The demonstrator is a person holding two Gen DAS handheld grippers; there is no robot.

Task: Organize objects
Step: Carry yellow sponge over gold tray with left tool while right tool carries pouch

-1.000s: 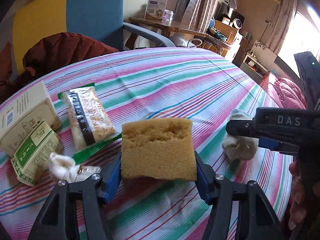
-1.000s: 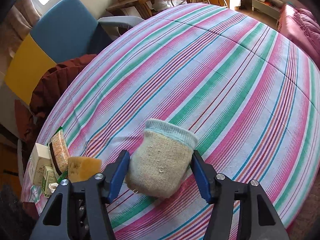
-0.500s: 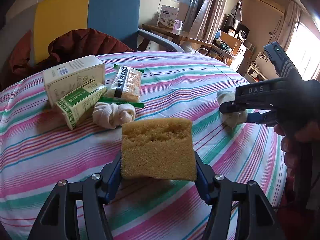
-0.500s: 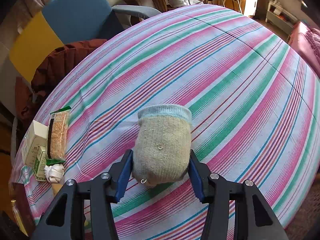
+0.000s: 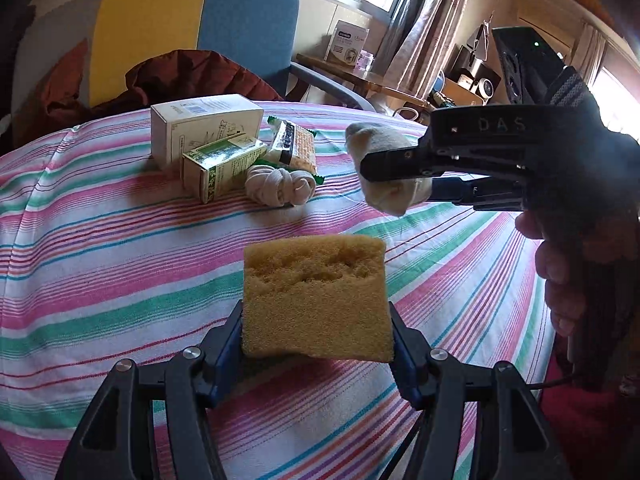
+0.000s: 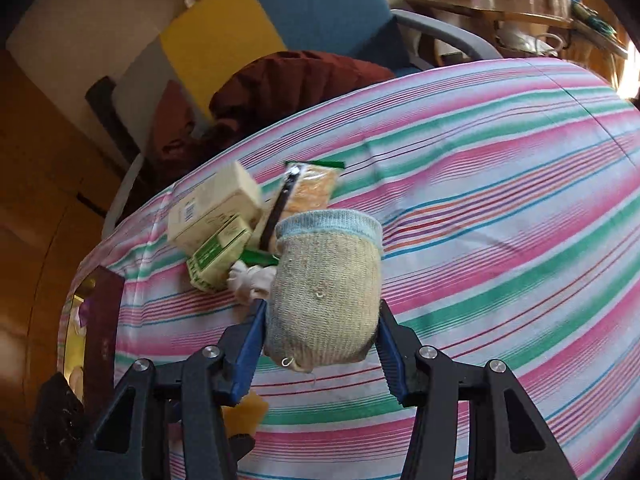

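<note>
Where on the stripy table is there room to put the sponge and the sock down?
Bare striped tablecloth lies under the sponge, in front of the pile. More stretches right of the sock. It is crowded where the boxes, snack pack and knotted cloth huddle.

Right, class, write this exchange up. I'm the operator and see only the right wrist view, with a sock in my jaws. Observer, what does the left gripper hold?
Observer: The left gripper is shut on a yellow sponge, pinched by its sides.
Operator: Is the sock over the pile?
Observer: No. In the left wrist view the sock hangs right of the boxes, clear of the knotted white cloth.
Operator: Who holds my gripper?
Observer: A hand grips the right gripper from below.
</note>
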